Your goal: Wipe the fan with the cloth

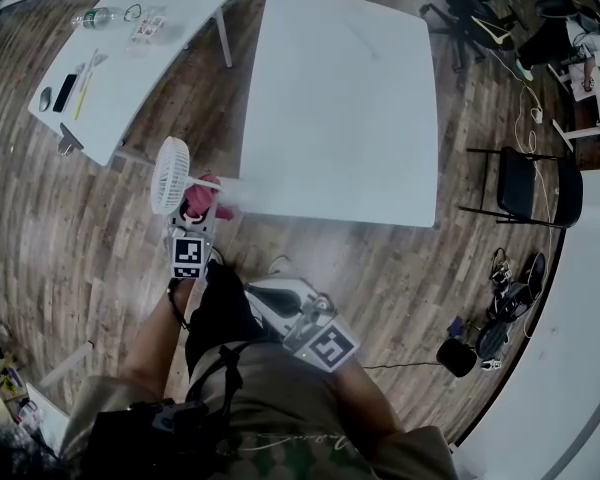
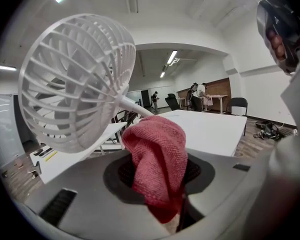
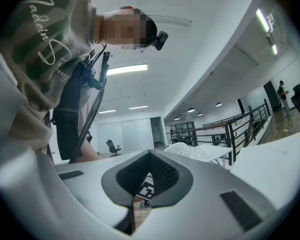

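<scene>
A white fan (image 1: pixel 170 175) with a round cage is in the air just off the near left corner of the big table, its thin stem (image 1: pixel 206 181) running right. In the left gripper view the fan (image 2: pixel 75 81) fills the upper left and its stem (image 2: pixel 132 104) passes behind a red cloth (image 2: pixel 157 149). My left gripper (image 2: pixel 158 173) is shut on that cloth (image 1: pixel 198 203), which bunches up against the stem. What carries the fan is hidden by the cloth. My left gripper (image 1: pixel 195 218) sits right under the fan. My right gripper (image 1: pixel 252 290) (image 3: pixel 150 176) is shut and empty, held low by the person's body.
The big white table (image 1: pixel 340 98) lies ahead. A second white table (image 1: pixel 130 58) at upper left carries a bottle (image 1: pixel 95 16) and small items. A black chair (image 1: pixel 525 183) stands to the right, with cables and gear (image 1: pixel 500 308) on the wooden floor.
</scene>
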Tool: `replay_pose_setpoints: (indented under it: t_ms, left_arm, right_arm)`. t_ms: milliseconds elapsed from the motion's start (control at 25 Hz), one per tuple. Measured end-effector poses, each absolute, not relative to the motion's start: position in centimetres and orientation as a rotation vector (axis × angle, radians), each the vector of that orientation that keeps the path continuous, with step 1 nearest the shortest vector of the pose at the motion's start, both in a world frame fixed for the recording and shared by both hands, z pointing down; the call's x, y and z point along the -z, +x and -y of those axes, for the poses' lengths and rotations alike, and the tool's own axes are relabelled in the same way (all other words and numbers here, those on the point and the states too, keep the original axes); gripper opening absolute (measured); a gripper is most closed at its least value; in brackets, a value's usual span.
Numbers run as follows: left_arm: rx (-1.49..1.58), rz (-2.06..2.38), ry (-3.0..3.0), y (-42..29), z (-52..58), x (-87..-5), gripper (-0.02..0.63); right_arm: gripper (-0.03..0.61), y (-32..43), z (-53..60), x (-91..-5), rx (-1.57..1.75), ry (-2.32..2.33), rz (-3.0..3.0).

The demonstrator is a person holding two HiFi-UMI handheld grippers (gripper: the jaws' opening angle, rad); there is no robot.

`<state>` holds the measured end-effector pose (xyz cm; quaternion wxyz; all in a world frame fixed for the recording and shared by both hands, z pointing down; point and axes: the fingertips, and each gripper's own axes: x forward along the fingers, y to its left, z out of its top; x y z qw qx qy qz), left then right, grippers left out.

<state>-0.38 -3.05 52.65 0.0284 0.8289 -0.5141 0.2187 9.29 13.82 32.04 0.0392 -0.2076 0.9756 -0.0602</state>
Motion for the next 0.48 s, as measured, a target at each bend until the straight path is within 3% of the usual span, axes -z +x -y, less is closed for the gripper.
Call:
replay_pose_setpoints:
  t_ms: [480]
  left_arm:
    - [-0.685, 1.514, 2.559, 0.2, 2.7, -54.3, 0.16]
  right_arm:
    - [-0.002, 9.4, -13.7, -33.2, 0.228, -0.683, -2.993]
